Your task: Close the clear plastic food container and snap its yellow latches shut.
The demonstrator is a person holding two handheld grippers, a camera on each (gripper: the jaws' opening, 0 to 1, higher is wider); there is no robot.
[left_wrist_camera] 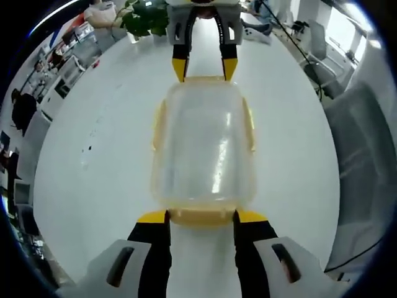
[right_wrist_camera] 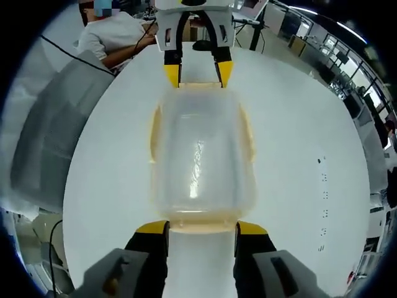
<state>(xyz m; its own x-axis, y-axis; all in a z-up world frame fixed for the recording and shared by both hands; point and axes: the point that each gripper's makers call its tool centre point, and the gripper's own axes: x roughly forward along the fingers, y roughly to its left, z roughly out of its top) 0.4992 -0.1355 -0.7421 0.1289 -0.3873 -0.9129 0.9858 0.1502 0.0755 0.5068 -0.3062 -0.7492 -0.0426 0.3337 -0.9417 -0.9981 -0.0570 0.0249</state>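
White tabletop (left_wrist_camera: pixel 93 155) fills both views. At bottom centre of the left gripper view, the left gripper (left_wrist_camera: pixel 201 216) has its jaws apart, flanking the near yellow latch (left_wrist_camera: pixel 201 216) of the clear container (left_wrist_camera: pixel 203 146) at frame centre. The right gripper (right_wrist_camera: pixel 202 228) likewise straddles the opposite end, jaws apart. A potted plant (left_wrist_camera: pixel 146 18) stands at upper left.
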